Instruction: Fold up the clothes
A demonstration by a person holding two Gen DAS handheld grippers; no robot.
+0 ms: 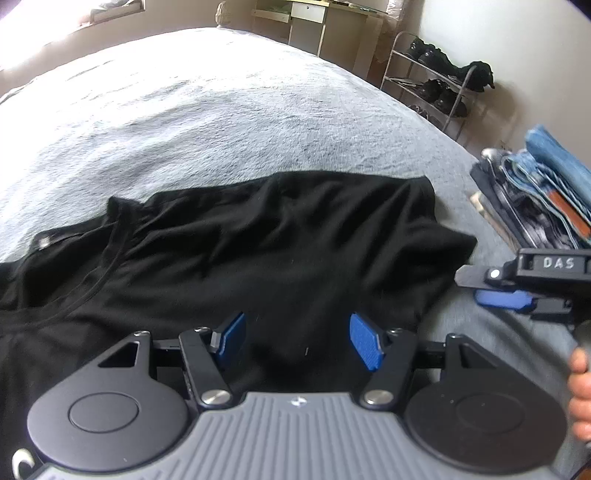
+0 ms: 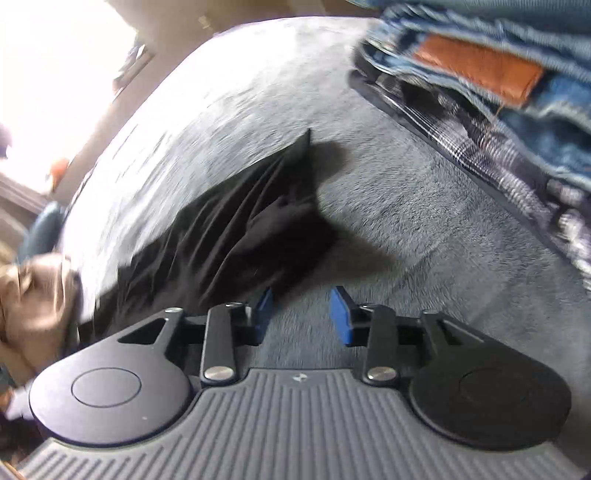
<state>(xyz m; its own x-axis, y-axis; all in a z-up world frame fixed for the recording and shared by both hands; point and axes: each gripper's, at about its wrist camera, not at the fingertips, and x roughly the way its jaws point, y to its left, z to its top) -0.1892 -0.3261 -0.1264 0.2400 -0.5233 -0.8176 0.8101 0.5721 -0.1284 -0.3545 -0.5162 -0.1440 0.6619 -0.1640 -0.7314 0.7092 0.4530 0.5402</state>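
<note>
Bedroom, mid-fold: my left gripper [image 1: 297,341] hangs over the near part of the black T-shirt [image 1: 258,251], its blue pads spread apart with dark cloth beneath them but nothing pinched between. Off to its right, my right gripper [image 2: 301,315] sits just past the shirt's edge, jaws parted and empty; through its own camera only grey blanket shows between the pads, and the shirt's folded side lies just ahead and to the left of them. My fingers [image 1: 580,384] show at the left camera's right rim.

The shirt lies spread on the grey blanket [image 1: 221,122] directly ahead of both tools, neckline off to the left of my left gripper, its right side seemingly doubled over on itself. I judge this garment partly folded: one side appears turned in, the cloth still rumpled, and the remaining folds and a final squaring-up are not yet done.

Farther right, beyond my right gripper, stands a stack of folded clothes [image 1: 546,192], jeans on top with plaid fabric beneath, which I take as finished work, and likely where this shirt belongs. Beyond the bed, against the far wall, a shoe rack [image 1: 432,85] and a desk [image 1: 314,22].
</note>
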